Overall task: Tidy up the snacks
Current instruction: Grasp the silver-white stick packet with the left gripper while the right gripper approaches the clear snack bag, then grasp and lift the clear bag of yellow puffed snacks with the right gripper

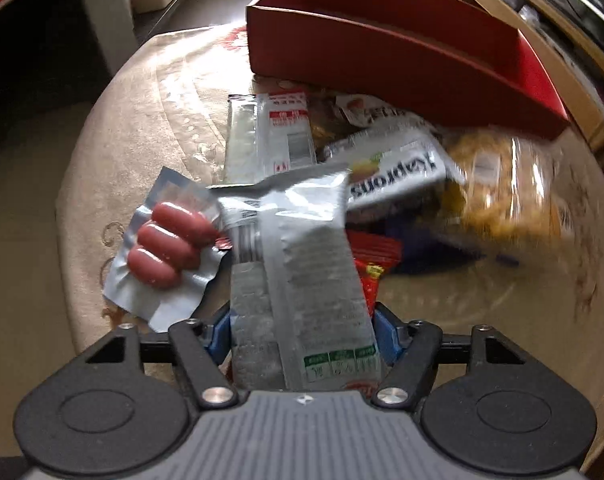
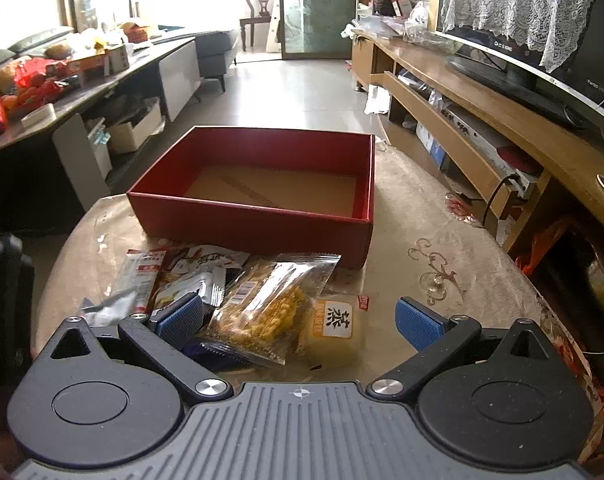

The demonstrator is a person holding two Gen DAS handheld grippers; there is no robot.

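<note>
In the left wrist view my left gripper (image 1: 302, 336) is shut on a long silver snack packet (image 1: 302, 248), with a blue pad against each side edge. Beside it lies a clear pack of red sausages (image 1: 165, 248). Behind it are a white packet with black lettering (image 1: 398, 176) and a blurred bag of yellow snacks (image 1: 502, 192). The open red box (image 2: 253, 224) stands empty past the pile. My right gripper (image 2: 299, 320) is open above a clear bag of yellow snacks (image 2: 261, 304) and a round wrapped pastry (image 2: 336, 332), gripping neither.
The snacks lie on a round table (image 2: 442, 220) under a beige patterned cloth. A wooden TV cabinet (image 2: 482, 112) runs along the right. A dark table (image 2: 81, 88) with clutter stands at the left. More packets (image 2: 145, 272) lie in front of the box.
</note>
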